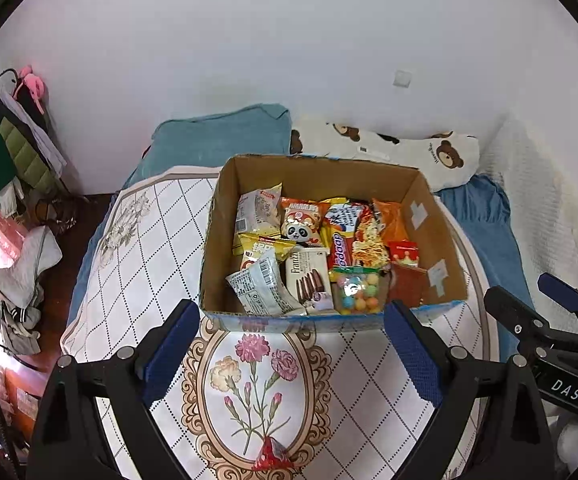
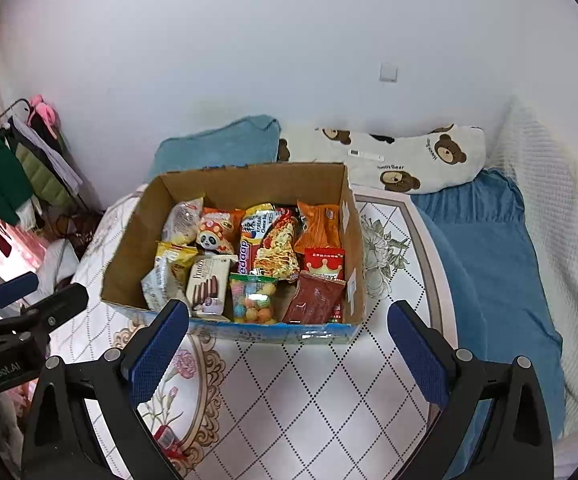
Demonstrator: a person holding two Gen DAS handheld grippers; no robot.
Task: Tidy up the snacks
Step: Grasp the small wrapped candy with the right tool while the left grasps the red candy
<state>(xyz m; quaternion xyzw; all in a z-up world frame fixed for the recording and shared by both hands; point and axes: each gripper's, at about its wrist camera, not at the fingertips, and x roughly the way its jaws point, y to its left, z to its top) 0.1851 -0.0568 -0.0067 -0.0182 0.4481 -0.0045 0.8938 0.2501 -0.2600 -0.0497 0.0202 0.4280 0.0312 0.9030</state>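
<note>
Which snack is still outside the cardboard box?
The small red-wrapped snack lying on the floral tablecloth, in front of the cardboard box. Every other snack visible, such as the bag of coloured candy balls, sits inside the box.

Cardboard box (image 1: pixel 425 200) open-topped, packed with snacks (image 1: pixel 309 248); tablecloth (image 1: pixel 369 380) before it bare.

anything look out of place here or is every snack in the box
One stray: a small red wrapped snack lies on the floral tablecloth outside the cardboard box, near the left gripper. The rest sit packed inside the box. Both grippers are open and empty.
</note>
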